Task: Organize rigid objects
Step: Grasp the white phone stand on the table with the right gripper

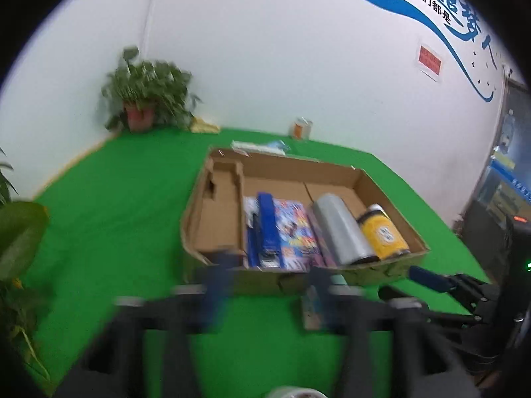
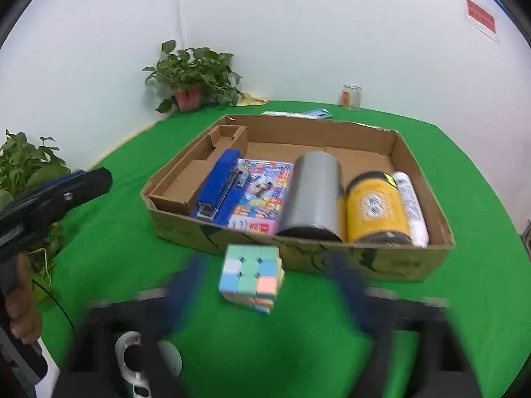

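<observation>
The left gripper (image 1: 267, 282) has its fingers wide apart and holds nothing. On the green desk (image 2: 464, 298) sits a cardboard box (image 2: 332, 262). Inside lie a blue stapler (image 2: 219, 182), a grey can (image 2: 315, 192), a yellow jar (image 2: 375, 205) and a white tube (image 2: 411, 205). The puzzle cube (image 2: 252, 275) stands just before the box, between the right gripper's (image 2: 265, 285) open fingers, not touched.
</observation>
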The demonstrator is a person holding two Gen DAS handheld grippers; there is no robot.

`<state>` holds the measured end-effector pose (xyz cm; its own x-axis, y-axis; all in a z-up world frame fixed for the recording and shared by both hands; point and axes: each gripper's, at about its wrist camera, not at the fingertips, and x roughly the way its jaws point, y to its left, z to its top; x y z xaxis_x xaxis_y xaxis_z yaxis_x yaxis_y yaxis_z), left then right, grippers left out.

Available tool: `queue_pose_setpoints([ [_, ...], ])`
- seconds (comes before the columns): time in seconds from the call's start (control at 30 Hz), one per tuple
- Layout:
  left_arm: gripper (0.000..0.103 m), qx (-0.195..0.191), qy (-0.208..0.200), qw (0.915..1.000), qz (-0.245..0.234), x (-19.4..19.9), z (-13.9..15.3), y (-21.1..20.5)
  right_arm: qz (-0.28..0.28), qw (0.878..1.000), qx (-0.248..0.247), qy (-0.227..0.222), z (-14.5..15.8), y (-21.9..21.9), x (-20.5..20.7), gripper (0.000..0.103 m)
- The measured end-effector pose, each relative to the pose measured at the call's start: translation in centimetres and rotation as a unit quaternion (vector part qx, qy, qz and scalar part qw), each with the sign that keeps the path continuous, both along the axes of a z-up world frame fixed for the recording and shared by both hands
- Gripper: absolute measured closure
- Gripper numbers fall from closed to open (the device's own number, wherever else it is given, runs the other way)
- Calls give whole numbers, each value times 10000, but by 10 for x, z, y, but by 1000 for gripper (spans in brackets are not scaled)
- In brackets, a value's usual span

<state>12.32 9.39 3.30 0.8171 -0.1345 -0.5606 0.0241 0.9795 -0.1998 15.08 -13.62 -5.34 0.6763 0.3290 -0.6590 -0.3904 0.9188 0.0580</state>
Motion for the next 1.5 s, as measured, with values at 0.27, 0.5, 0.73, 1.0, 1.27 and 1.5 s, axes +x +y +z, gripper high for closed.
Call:
queue_pose_setpoints([
  [0.27,0,116,-39,9999,-53,-33,-6,-19,-20,9996,274,-105,0,-30,-36,1],
  [0.5,0,-461,536,9972,-231,-49,-28,-14,-198,9979,604,146,-9,-83,-56,1],
  [0.73,0,-991,1010,9821,-1243,-48,-35,-60,-675,9922,248,1022,-67,-157,-81,3],
  [1.0,0,-1361,1801,9376,-2643,-32,-64,-150,-321,9924,-154,1180,-111,-176,-145,5],
  [1.27,2,-1673,2559,9090,-2834,-27,-105,-184,-358,9951,-612,685,-114,-162,-150,39],
  [1.5,2,-1857,2726,9030,-2754,-27,-115,-185,-200,9952,124,954,-109,-142,-131,39],
])
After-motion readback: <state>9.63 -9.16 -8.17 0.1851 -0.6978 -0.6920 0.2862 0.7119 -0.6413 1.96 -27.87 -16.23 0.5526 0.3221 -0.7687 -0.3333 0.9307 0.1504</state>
